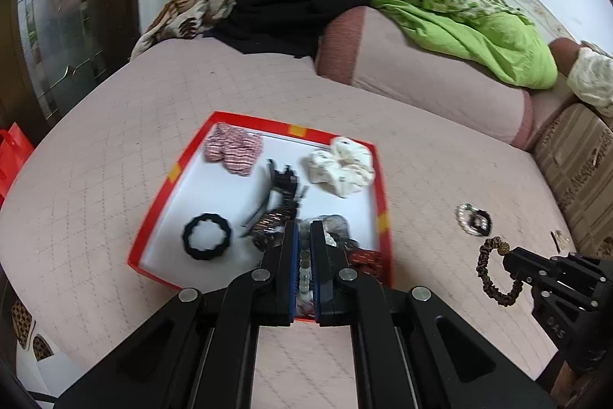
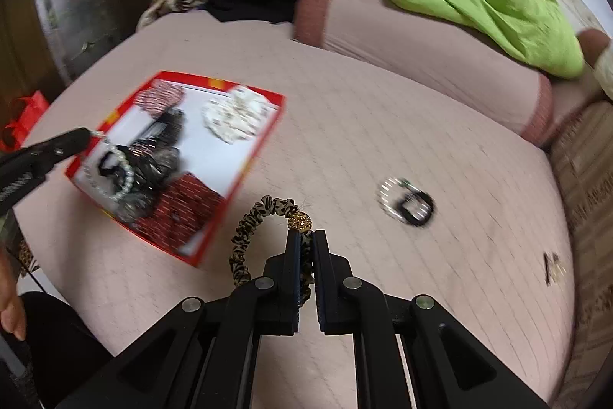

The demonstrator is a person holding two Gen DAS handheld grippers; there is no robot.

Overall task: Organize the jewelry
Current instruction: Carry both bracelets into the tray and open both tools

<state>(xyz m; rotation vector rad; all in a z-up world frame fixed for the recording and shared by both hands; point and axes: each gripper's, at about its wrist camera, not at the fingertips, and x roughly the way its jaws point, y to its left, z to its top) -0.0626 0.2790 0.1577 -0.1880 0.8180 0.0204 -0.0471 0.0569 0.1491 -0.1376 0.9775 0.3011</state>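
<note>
A pearl bead bracelet (image 2: 117,175) is being gripped by the left gripper (image 1: 304,236), jaws clenched on it, over the red tray (image 1: 168,179) at the tray's 6 o'clock edge. A leopard-print scrunchie (image 2: 260,217) with a gold glitter ball is being gripped by the right gripper (image 2: 305,236), jaws clamped on the band, above the pink bed cover (image 2: 383,125). A beaded ring and black hair tie (image 2: 408,204) are lying at 2 o'clock of the right gripper.

Both grippers (image 1: 304,229) (image 2: 305,236) are matte black with blue-edged finger pads (image 1: 293,263) and round silver pivot screws (image 1: 261,274).
</note>
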